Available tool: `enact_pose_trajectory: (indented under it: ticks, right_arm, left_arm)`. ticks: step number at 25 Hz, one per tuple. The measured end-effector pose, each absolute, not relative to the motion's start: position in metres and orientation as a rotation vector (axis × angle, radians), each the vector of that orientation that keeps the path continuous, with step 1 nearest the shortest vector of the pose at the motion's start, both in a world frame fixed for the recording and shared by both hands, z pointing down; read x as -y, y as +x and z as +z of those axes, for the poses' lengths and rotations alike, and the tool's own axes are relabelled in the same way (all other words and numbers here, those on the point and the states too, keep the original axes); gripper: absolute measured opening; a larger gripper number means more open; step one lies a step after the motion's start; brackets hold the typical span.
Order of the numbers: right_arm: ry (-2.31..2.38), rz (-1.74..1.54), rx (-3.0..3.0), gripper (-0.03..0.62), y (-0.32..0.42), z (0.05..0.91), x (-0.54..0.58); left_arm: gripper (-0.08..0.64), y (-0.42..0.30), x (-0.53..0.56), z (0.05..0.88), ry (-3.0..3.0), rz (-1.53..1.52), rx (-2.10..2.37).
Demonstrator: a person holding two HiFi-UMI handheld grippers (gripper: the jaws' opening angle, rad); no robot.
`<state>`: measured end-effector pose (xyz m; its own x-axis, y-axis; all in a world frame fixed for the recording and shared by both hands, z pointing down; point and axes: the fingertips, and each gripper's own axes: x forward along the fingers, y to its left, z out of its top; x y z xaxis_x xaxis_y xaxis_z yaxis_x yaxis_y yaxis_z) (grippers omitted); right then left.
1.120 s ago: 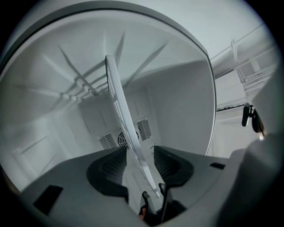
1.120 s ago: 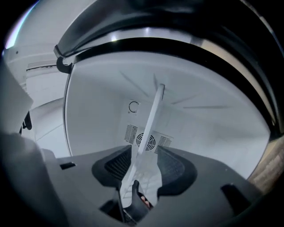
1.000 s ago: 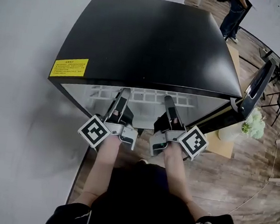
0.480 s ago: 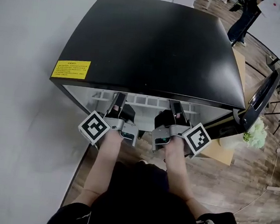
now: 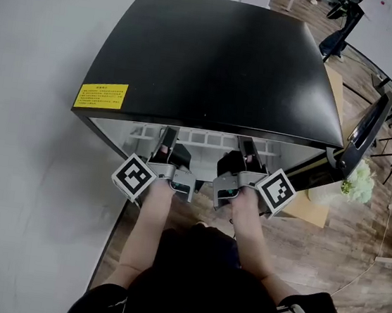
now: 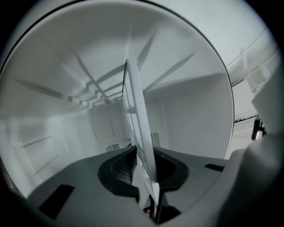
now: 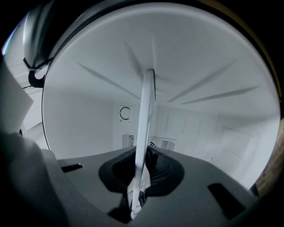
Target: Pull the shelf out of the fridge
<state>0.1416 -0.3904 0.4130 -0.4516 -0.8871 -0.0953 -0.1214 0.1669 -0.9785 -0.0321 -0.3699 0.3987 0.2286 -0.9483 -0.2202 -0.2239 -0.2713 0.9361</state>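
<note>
A black fridge [image 5: 214, 62] stands open towards me, with its white shelf [image 5: 205, 140] showing just under the top's front edge. Both grippers reach level into the opening. My left gripper [image 5: 168, 137] grips the shelf's front edge on the left, and my right gripper [image 5: 247, 149] grips it on the right. In the left gripper view the shelf [image 6: 138, 133] runs edge-on between the jaws of the left gripper [image 6: 143, 167]. In the right gripper view the shelf [image 7: 145, 119] does the same in the right gripper [image 7: 142, 172]. Both pairs of jaws have just been closing and press on the shelf.
The fridge door [image 5: 364, 130] hangs open at the right. Beside it are white flowers [image 5: 356, 183] and a wooden box [image 5: 311, 210]. A white wall [image 5: 30, 61] runs along the left. A person [image 5: 343, 25] stands far back on the wooden floor. The fridge's inside walls [image 6: 191, 111] are white.
Both grippers have slid slightly apart along the shelf's front edge. The person at the back has moved to the right.
</note>
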Motion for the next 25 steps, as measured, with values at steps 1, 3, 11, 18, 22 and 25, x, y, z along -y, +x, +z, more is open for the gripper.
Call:
enact_pose_trajectory:
  ticks: [1, 3, 11, 18, 22, 25]
  right_arm:
    - [-0.965, -1.352, -1.723, 0.017, 0.1417, 0.4131, 0.3902]
    - [-0.961, -1.358, -1.723, 0.017, 0.1419, 0.4133, 0.3898]
    - [-0.967, -1.353, -1.722, 0.017, 0.1402, 0.4167, 0.3905]
    - [-0.964, -1.341, -1.718, 0.017, 0.1411, 0.4163, 0.3903]
    - [-0.965, -1.337, -1.709, 0.017, 0.1432, 0.412, 0.3895]
    - [-0.964, -1.341, -1.705, 0.015, 0.1445, 0.4117, 0.3932]
  left_arm:
    - [0.064, -0.0319, 0.3698, 0.3982, 1.68, -1.1, 1.109]
    - [0.063, -0.0314, 0.3697, 0.3983, 1.687, -1.09, 1.113]
    - [0.061, -0.0334, 0.3711, 0.4017, 1.694, -1.084, 1.11]
    - [0.057, -0.0323, 0.3716, 0.402, 1.684, -1.084, 1.092]
    - [0.055, -0.0305, 0.3707, 0.3982, 1.683, -1.082, 1.091]
    - [0.055, -0.0296, 0.3745, 0.3973, 1.686, -1.087, 1.09]
